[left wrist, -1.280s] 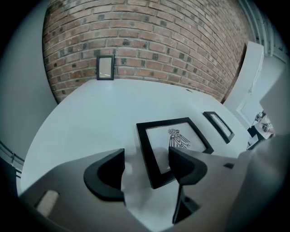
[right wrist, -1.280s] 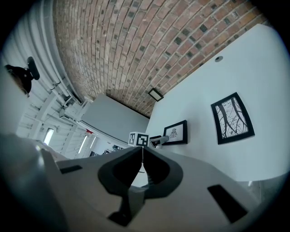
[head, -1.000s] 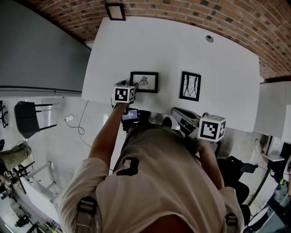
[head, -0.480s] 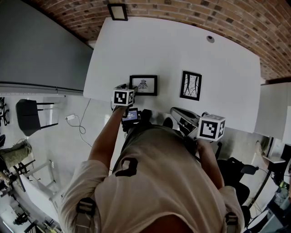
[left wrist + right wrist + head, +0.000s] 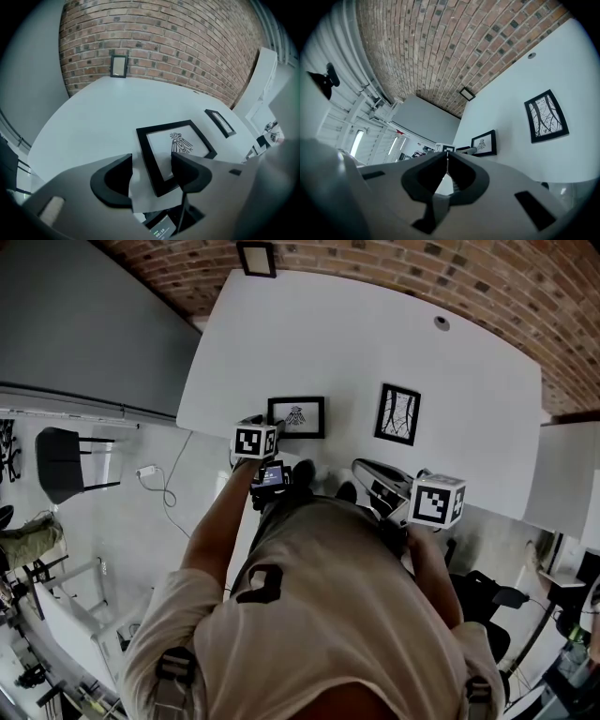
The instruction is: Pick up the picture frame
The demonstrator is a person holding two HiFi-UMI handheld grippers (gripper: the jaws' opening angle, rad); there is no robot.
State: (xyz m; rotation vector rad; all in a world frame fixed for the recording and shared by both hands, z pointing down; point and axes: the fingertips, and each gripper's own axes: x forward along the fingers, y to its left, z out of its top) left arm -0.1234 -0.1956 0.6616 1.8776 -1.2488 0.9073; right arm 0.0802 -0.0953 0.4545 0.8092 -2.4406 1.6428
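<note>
Picture frame (image 5: 176,143), black rectangular, bird print, flat near edge of white table (image 5: 375,343). Left gripper (image 5: 151,164) jaws apart, just been closing, frame corner between them, not clamped. Right gripper (image 5: 447,159) pinched closed, empty. Black branch-print frame (image 5: 397,414) lies beside, apart.

Black picture frame (image 5: 174,152), dark figure print, lying flat

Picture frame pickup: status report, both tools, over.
Left tool open, jaws just closing astride near corner of bird frame, flat on table; no grip yet. Right tool shut, empty. Nothing in the way.
</note>
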